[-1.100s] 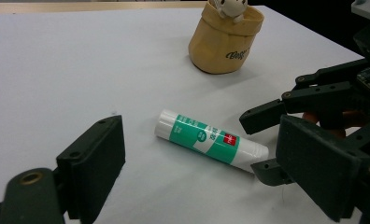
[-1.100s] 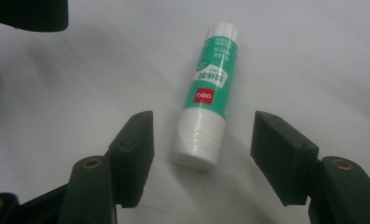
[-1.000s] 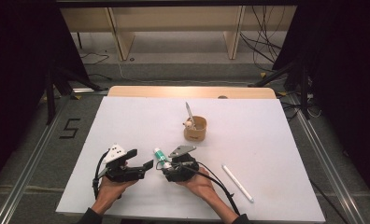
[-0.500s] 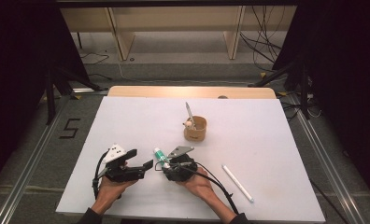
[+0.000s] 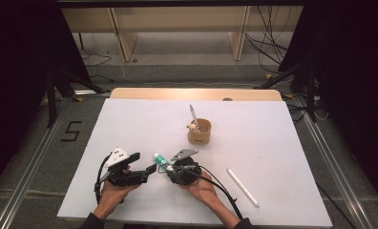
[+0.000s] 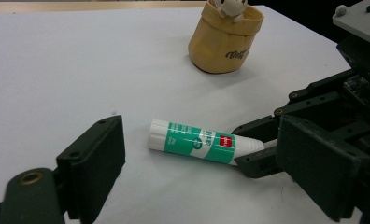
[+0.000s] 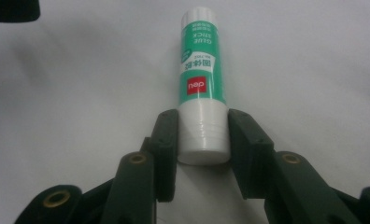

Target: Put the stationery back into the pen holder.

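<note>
**Glue stick pinched at its white end, other end free**

Landmark: the glue stick (image 5: 159, 158), lying flat on the white surface (image 5: 130, 124), close to the person's edge.

Nearest: right hand-held gripper (image 7: 202, 135), just behind the stick's white end. Its jaws have just been closing, and in the right gripper view the pads sit against both sides of that end. Hold looks shallow, right at the tip; green label and far end stick out unsupported.

Left hand-held gripper (image 6: 192, 163) sits just beside the stick's free end, jaws standing wide with nothing between them; the stick lies ahead of them.

Beyond the stick: a tan cup (image 5: 199, 131) with a pen standing in it. Well off to the stick's right: a white pen (image 5: 242, 187), flat on the surface.

Risks, as judged:
- Round, smooth barrel gripped near its end may pivot or squirt out on lifting.
- Twisting with the left jaws unclamped would just spin the stick.
- Both grippers crowd the stick; jaws could knock together.
</note>
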`<state>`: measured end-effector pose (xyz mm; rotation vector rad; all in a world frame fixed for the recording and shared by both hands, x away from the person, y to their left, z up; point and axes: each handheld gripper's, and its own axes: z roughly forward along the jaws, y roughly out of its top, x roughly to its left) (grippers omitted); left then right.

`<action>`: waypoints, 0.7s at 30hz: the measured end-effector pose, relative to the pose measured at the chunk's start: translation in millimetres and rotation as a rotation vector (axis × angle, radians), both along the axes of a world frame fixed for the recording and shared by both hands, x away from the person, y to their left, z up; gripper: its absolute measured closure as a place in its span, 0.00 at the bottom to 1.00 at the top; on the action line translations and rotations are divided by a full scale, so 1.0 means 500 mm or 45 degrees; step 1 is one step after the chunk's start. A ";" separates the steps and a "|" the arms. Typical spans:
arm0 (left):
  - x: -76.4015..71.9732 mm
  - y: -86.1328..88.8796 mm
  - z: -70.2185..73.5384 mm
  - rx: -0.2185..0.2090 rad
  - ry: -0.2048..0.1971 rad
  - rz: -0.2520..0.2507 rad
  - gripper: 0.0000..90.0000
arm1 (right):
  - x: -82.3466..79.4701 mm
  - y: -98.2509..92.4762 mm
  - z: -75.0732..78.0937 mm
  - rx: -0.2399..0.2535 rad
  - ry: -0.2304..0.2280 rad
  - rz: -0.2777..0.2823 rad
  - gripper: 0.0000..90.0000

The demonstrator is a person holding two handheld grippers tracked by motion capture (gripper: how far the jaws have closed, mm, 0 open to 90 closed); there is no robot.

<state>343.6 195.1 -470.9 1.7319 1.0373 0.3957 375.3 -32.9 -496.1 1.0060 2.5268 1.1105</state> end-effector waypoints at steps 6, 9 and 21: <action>0.000 0.000 0.000 -0.002 -0.002 0.002 0.17 | 0.002 -0.007 0.006 0.027 -0.001 0.003 0.73; 0.000 0.001 0.000 -0.002 -0.002 0.005 0.17 | 0.001 -0.011 0.014 0.036 -0.017 0.005 0.73; 0.001 0.003 0.000 -0.003 -0.002 0.009 0.17 | -0.011 -0.026 0.036 0.006 -0.104 0.049 0.73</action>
